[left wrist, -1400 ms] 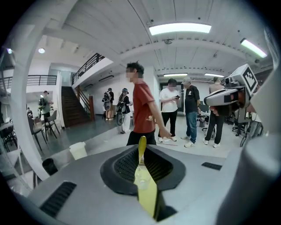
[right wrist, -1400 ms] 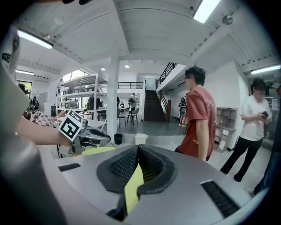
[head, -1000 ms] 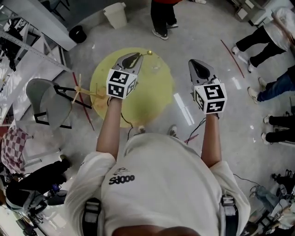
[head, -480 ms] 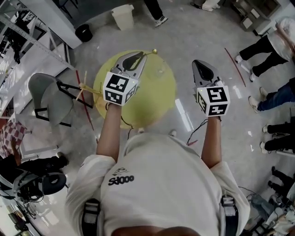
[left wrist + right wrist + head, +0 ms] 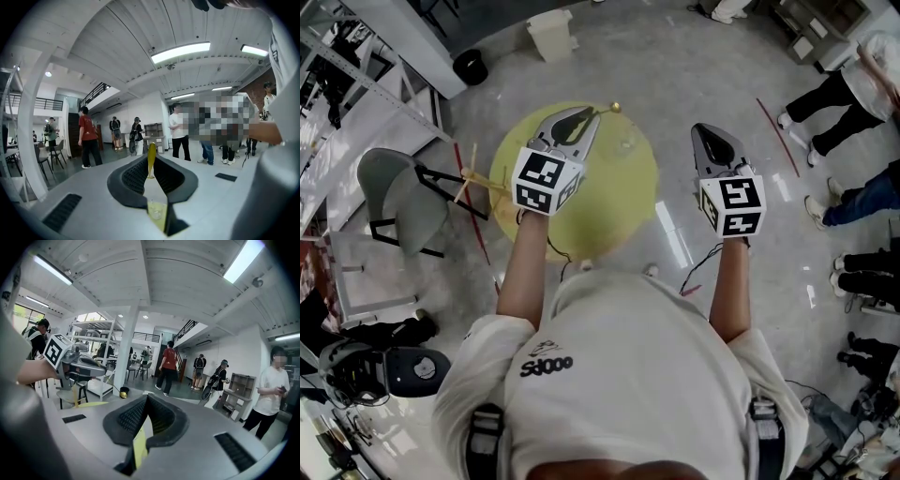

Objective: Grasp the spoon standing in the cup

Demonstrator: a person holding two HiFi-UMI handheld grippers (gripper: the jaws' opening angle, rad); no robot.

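Note:
In the head view my left gripper (image 5: pixel 592 114) hangs over the far part of a round yellow table (image 5: pixel 609 202), shut on a thin gold spoon (image 5: pixel 613 108) that juts out past its tips. A clear glass cup (image 5: pixel 626 143) stands on the table just right of those jaws, apart from the spoon. In the left gripper view the spoon (image 5: pixel 151 149) stands pinched between the ribbed pads (image 5: pixel 138 173), and the cup (image 5: pixel 157 213) shows below through the gap. My right gripper (image 5: pixel 706 129) floats off the table's right edge, jaws together, holding nothing (image 5: pixel 146 398).
A grey chair (image 5: pixel 394 202) and a wooden-legged stand (image 5: pixel 469 183) sit left of the table. A white bin (image 5: pixel 548 33) and a black bin (image 5: pixel 472 66) stand beyond it. Several people's legs (image 5: pixel 834 84) line the right side.
The head view has shifted slightly. Both grippers keep nearly the same places and the spoon stays in the left jaws. A person at the far side has walked out of view.

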